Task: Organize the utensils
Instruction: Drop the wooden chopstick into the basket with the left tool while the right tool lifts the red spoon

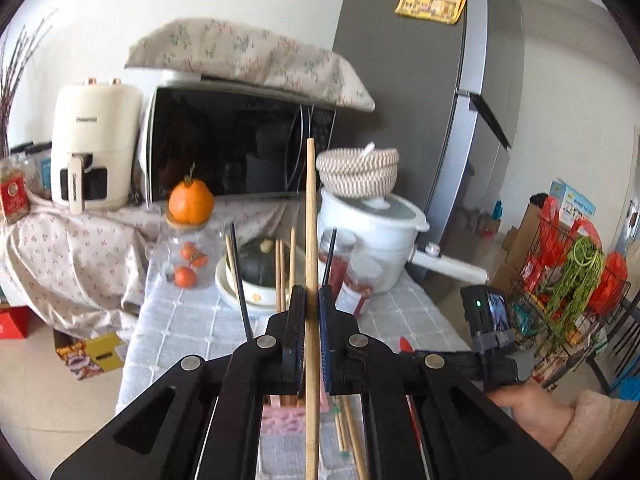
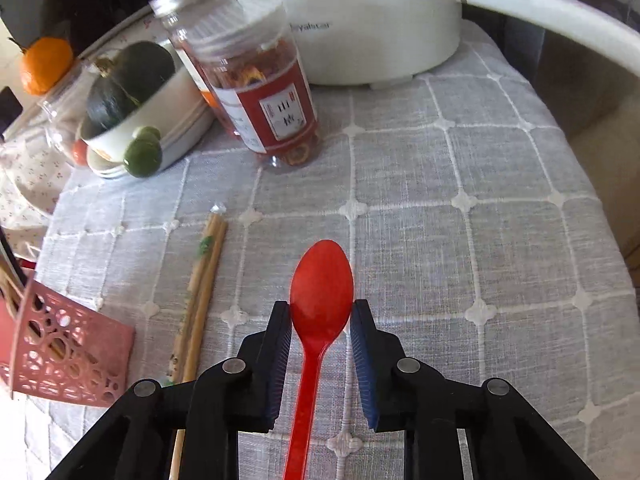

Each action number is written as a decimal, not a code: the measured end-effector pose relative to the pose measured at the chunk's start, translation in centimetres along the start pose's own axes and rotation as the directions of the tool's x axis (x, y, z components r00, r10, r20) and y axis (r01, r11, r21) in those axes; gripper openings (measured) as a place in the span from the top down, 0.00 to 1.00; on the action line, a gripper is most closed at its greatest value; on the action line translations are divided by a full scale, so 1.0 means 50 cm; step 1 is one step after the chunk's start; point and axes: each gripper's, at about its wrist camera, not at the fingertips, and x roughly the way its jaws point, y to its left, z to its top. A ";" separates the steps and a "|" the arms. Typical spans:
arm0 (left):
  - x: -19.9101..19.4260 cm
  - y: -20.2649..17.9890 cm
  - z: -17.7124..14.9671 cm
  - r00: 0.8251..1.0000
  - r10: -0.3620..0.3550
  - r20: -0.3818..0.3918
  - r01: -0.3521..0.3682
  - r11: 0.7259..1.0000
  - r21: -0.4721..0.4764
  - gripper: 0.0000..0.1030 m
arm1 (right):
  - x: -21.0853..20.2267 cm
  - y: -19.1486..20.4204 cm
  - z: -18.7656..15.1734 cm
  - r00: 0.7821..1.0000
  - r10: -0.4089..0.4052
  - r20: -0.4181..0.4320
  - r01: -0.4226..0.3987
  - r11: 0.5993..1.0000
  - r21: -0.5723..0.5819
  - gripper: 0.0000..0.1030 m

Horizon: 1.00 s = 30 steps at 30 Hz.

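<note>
My left gripper is shut on a long wooden chopstick that points up and away over the table. Just below it stands a pink lattice utensil holder with several chopsticks in it; the right wrist view shows the holder at the left edge. My right gripper is shut on a red plastic spoon, the pads pressing the sides of its bowl and the handle running back between the fingers. A wrapped pair of wooden chopsticks lies on the grey checked tablecloth left of the spoon.
A red-labelled jar, a white electric pot and a bowl holding a dark squash stand at the table's far side. Behind are a microwave, an air fryer and a fridge. The table drops off at the right edge.
</note>
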 end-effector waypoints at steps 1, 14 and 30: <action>-0.005 -0.003 0.006 0.999 0.007 0.047 -0.008 1.000 0.010 0.94 | -0.014 0.000 0.002 1.000 0.012 0.023 -0.012 1.000 -0.001 0.74; 0.119 0.005 -0.004 0.971 0.129 0.202 -0.127 0.992 -0.024 0.94 | -0.103 0.013 -0.003 0.981 0.069 0.183 -0.061 0.997 -0.045 0.74; 0.163 0.016 -0.078 0.987 0.132 0.088 -0.129 0.991 -0.032 0.93 | -0.138 0.031 -0.009 0.954 0.083 0.288 -0.070 0.996 -0.054 0.74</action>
